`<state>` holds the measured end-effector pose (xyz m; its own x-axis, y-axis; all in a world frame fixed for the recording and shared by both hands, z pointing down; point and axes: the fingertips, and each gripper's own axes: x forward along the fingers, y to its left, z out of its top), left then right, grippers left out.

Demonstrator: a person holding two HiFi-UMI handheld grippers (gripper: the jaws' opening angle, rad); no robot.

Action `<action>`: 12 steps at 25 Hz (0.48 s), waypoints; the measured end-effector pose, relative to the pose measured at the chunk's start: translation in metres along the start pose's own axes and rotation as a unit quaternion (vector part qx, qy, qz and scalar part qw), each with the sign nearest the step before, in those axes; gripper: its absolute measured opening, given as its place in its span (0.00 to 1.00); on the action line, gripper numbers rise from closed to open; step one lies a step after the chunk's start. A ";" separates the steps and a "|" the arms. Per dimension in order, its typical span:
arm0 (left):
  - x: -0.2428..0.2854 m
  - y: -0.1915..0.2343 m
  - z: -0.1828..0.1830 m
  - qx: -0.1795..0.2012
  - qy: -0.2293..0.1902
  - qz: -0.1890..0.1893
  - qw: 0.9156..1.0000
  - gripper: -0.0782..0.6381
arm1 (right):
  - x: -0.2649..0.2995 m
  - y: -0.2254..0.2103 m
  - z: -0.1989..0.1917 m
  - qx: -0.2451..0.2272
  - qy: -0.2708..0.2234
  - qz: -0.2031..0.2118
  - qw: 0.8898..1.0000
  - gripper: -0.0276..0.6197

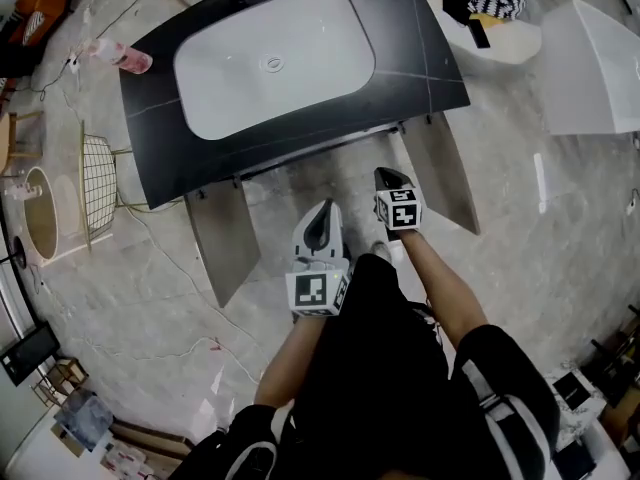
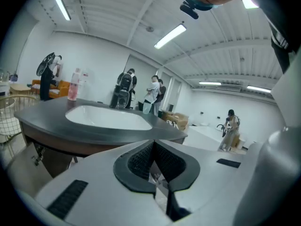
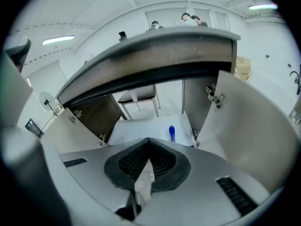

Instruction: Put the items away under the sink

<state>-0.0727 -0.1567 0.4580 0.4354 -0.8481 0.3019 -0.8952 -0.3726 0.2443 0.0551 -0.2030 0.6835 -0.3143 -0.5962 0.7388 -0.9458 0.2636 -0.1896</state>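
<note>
A dark countertop (image 1: 300, 133) with a white basin (image 1: 275, 63) tops the sink cabinet, whose two doors (image 1: 222, 238) stand wide open. Both grippers hang in front of the opening. My left gripper (image 1: 322, 216) is shut with nothing in it; in the left gripper view its jaws (image 2: 154, 144) meet, level with the countertop (image 2: 94, 131). My right gripper (image 1: 390, 176) is shut and empty too, and in the right gripper view it (image 3: 148, 140) points down into the cabinet. A small blue item (image 3: 171, 133) lies on the white cabinet floor (image 3: 141, 126). A pink bottle (image 1: 122, 56) stands on the countertop's left corner.
The open right door (image 3: 244, 121) is close beside my right gripper, and the left door (image 3: 89, 119) swings out opposite. A wire basket (image 1: 98, 183) and cables lie on the floor at the left. White fixtures (image 1: 600, 68) stand at the right. Several people (image 2: 153, 91) stand behind the sink.
</note>
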 end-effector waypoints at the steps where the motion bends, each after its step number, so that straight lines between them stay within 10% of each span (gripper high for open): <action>1: -0.009 -0.006 0.013 -0.002 0.000 0.002 1.000 0.13 | -0.016 0.005 0.006 0.004 0.003 0.001 1.000 0.06; 12: -0.108 -0.060 0.148 -0.007 -0.004 0.009 1.000 0.13 | -0.202 0.074 0.095 -0.002 -0.019 0.024 1.000 0.06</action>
<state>-0.0804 -0.0989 0.2740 0.4188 -0.8575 0.2989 -0.9014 -0.3527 0.2511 0.0411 -0.1347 0.4589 -0.3627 -0.6109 0.7038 -0.9291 0.2961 -0.2218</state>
